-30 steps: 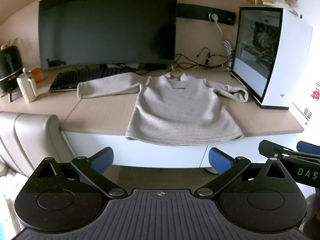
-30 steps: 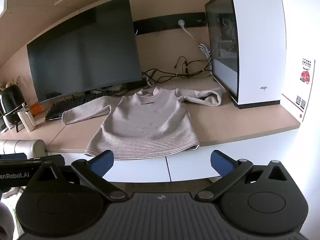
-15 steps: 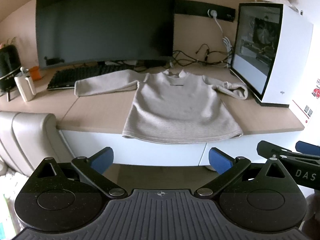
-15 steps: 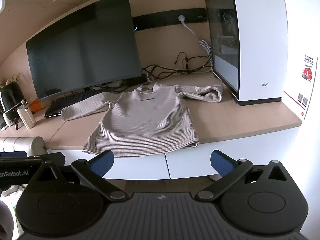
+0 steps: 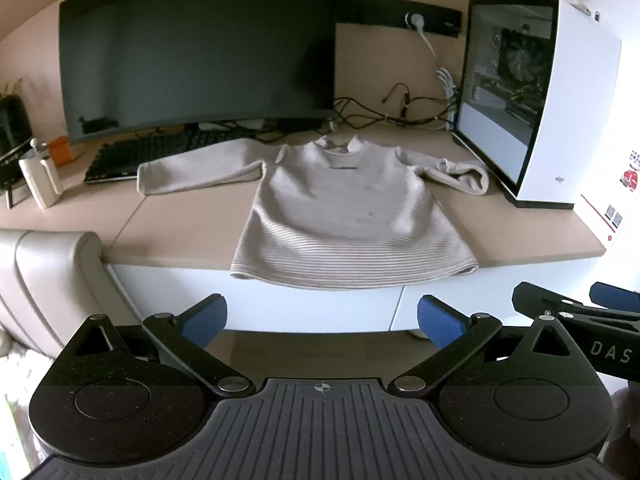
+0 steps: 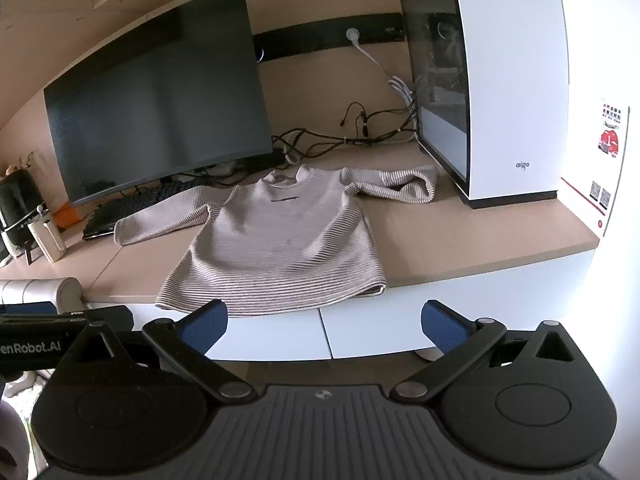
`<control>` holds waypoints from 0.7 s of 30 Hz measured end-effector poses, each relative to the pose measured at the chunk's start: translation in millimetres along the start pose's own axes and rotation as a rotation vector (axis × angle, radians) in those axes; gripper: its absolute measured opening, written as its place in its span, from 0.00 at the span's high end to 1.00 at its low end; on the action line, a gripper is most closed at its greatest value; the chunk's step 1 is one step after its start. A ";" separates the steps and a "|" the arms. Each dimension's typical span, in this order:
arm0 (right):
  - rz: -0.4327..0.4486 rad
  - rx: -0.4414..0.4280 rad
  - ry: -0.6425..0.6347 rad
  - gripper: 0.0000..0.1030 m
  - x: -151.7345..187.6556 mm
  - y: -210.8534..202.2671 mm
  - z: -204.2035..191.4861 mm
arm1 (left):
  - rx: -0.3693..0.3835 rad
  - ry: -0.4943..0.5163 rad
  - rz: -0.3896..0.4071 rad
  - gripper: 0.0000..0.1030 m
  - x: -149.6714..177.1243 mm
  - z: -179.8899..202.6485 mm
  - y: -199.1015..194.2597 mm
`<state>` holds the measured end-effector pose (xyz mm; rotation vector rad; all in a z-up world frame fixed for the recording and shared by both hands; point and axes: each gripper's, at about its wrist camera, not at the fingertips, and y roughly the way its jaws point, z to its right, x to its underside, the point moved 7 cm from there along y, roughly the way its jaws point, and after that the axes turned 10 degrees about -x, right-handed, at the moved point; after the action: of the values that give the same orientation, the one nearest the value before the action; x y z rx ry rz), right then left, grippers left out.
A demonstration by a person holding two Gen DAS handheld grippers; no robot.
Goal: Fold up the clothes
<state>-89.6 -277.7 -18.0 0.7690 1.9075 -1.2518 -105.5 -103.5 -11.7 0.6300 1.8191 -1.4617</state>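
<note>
A beige ribbed sweater (image 5: 352,216) (image 6: 280,244) lies flat on the wooden desk (image 5: 180,224) (image 6: 460,236), its hem hanging slightly over the front edge. The left sleeve stretches out toward the keyboard; the right sleeve is bunched beside the white computer case. My left gripper (image 5: 322,320) is open and empty, in front of the desk and below the hem. My right gripper (image 6: 324,322) is also open and empty, level with the desk's front edge. Each gripper shows at the side of the other's view.
A large dark monitor (image 5: 196,52) (image 6: 156,120) and a black keyboard (image 5: 160,152) stand behind the sweater. A white computer case (image 5: 532,100) (image 6: 500,84) blocks the right end. Cables (image 5: 384,112) run along the wall. A white bottle (image 5: 42,178) and a grey chair (image 5: 44,276) are at the left.
Both grippers have moved closer to the desk and a little higher; the sweater looks larger and lower in both views. The sweater has not moved. Both stay open.
</note>
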 end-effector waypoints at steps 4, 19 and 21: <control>-0.004 -0.002 0.001 0.00 0.1 0.1 1.9 | 0.000 -0.001 -0.001 0.00 0.6 0.6 0.0; -0.009 -0.004 0.005 0.00 1.6 1.5 -1.4 | 0.004 -0.001 -0.013 0.00 3.5 -3.9 -0.9; -0.012 -0.003 0.005 0.00 1.8 2.1 -2.5 | 0.004 -0.004 -0.014 0.00 3.9 -5.4 -0.9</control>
<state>-89.6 -274.5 -19.8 0.7609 1.9200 -1.2544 -109.9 -98.7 -13.5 0.6165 1.8216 -1.4752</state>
